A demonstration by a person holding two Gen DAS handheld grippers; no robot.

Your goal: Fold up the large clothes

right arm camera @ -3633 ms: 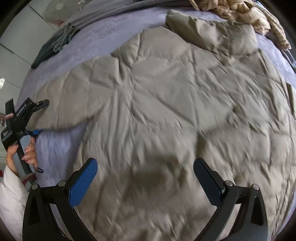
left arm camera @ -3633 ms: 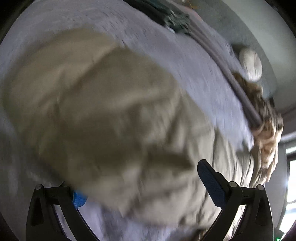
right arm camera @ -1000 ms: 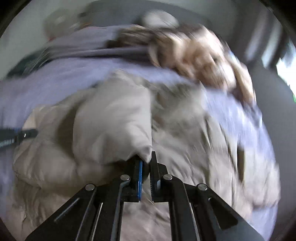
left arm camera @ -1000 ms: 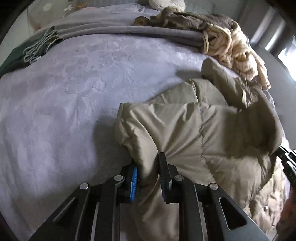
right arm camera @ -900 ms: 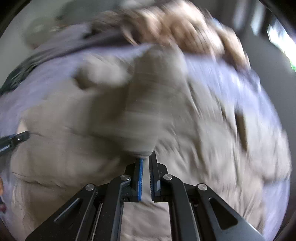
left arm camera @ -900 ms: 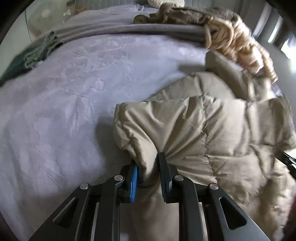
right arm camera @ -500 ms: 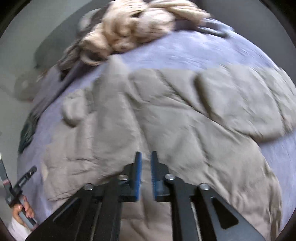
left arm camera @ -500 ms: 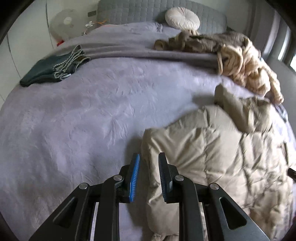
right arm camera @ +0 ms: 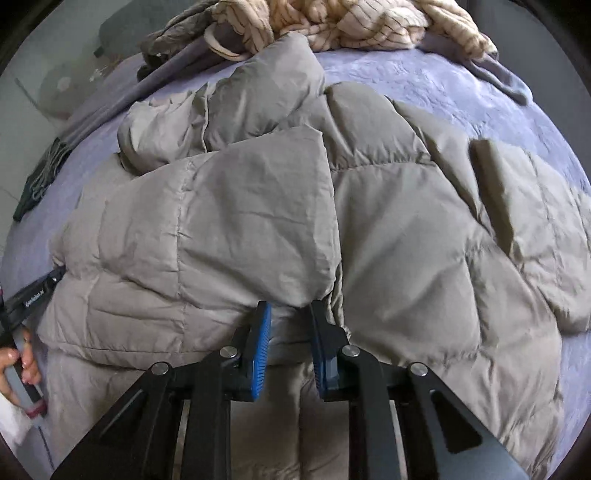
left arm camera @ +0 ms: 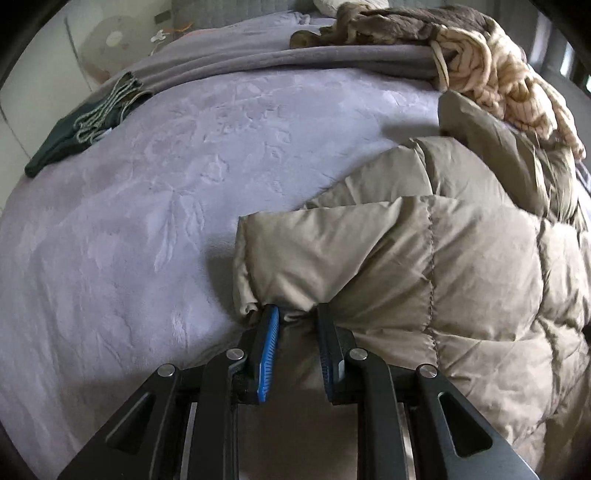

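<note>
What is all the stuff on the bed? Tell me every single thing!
Puffy coat: one, beige, spread on the bed, one flap folded over.
Bedcover: one, lilac, under everything.
Knitted blanket: one, cream, heaped at the far edge.
Folded cloth: one, dark green, far left.
Round cushion: one, white, at the headboard.
Left gripper: black with blue pads, at the flap's edge.
Right gripper: same, at the flap's other corner.
Hand: one, holding the left gripper.

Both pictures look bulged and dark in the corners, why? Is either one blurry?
Left wrist view: a fisheye lens curves the purple bedspread and blacks out the corners; it is sharp, daylight soft, with a shadow beside the beige puffer coat. Right wrist view: same bulge and dark rim; the coat is sharp at the centre, slightly smeared at the right edge.
</note>
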